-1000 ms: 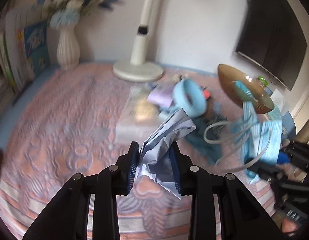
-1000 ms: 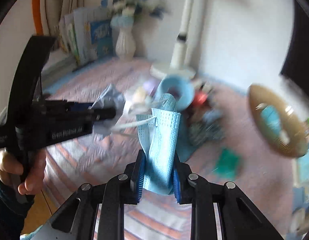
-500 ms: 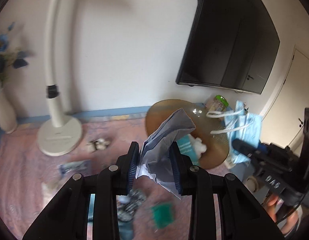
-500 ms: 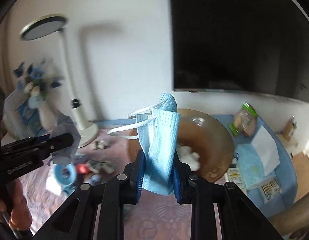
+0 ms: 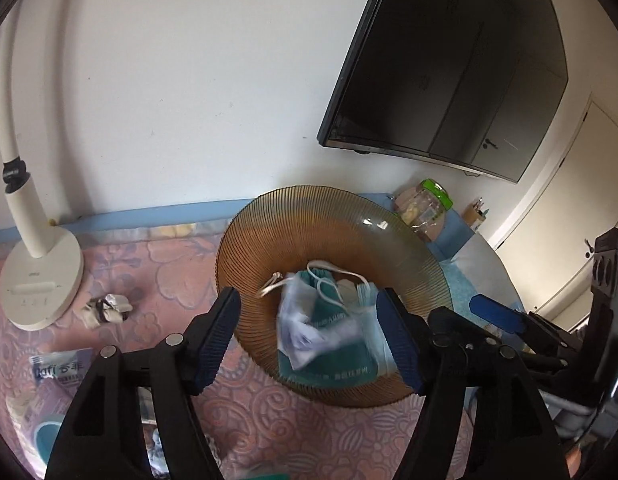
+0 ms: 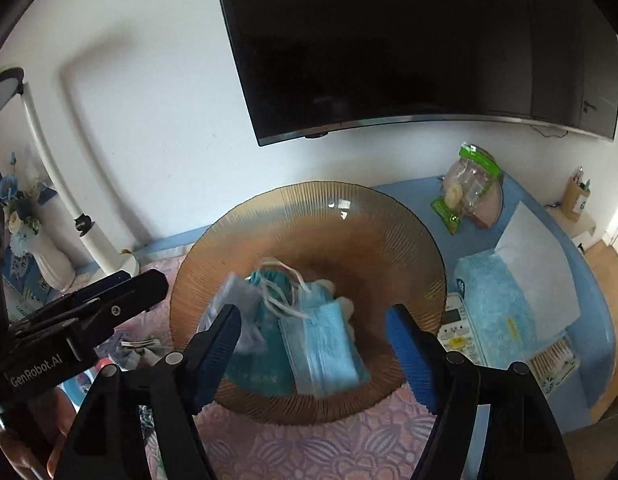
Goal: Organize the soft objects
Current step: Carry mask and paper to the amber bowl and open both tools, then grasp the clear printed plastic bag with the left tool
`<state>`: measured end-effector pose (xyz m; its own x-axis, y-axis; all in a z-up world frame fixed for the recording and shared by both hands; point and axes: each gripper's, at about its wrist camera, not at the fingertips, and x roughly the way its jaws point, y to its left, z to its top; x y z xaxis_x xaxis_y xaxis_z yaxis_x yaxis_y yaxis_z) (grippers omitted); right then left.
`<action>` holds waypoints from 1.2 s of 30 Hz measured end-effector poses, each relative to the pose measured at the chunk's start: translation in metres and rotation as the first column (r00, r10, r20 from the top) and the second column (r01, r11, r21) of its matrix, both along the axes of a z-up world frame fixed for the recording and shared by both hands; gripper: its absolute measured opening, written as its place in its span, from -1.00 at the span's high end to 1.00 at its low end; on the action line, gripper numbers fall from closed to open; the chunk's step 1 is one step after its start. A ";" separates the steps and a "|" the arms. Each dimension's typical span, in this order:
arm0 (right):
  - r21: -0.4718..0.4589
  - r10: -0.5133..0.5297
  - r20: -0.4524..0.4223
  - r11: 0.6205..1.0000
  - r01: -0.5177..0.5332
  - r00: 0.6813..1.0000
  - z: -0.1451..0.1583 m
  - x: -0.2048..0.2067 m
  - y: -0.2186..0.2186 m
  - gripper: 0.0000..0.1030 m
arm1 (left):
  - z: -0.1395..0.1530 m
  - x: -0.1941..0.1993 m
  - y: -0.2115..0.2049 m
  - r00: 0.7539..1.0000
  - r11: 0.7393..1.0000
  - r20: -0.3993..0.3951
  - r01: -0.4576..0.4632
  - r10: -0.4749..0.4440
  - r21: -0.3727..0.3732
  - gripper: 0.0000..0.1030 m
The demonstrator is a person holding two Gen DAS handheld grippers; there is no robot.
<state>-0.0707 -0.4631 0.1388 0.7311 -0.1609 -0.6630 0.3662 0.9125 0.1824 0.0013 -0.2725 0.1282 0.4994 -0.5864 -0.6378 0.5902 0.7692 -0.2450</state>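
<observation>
A ribbed amber glass bowl (image 5: 269, 240) (image 6: 389, 232) sits on the pink patterned cloth. Inside it lie a teal pouch (image 5: 333, 364) (image 6: 265, 376), a crumpled grey-blue cloth (image 5: 297, 320) (image 6: 237, 300) and a light blue face mask (image 6: 325, 344) (image 5: 373, 312) with white ear loops. My left gripper (image 5: 315, 338) hovers over the bowl's near side, its jaws opening, the pads touching nothing. My right gripper (image 6: 313, 354) hangs over the bowl too, jaws opening, with the mask lying loose below them. Each gripper shows at the edge of the other's view.
A white desk lamp base (image 5: 37, 284) stands left of the bowl, with a small crumpled sock (image 5: 107, 308) and a packet (image 5: 59, 368) beside it. A snack bag (image 6: 467, 196), tissue pack (image 6: 493, 304) and remote (image 6: 455, 324) lie right. A wall television (image 6: 409, 48) hangs behind.
Both grippers swung right from the pile to over the bowl. The left one let go of the grey-blue cloth and the right one let go of the mask; both now lie in the bowl.
</observation>
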 end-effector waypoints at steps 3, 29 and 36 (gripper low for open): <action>0.031 -0.013 0.007 0.999 0.012 1.000 -0.003 -0.016 -0.004 -0.43 | 0.005 -0.012 0.018 1.000 1.000 0.018 -0.003 0.002 0.019 -0.33; -0.128 0.286 0.007 0.951 -0.283 0.958 -0.061 -0.056 0.193 -0.52 | 0.036 -0.139 0.327 0.888 0.909 0.218 -0.416 0.404 0.011 -1.00; -0.123 0.274 0.004 0.954 -0.272 0.962 -0.104 -0.048 0.182 -0.52 | -0.078 -0.080 0.306 0.901 0.896 0.051 -0.433 0.430 0.100 -0.96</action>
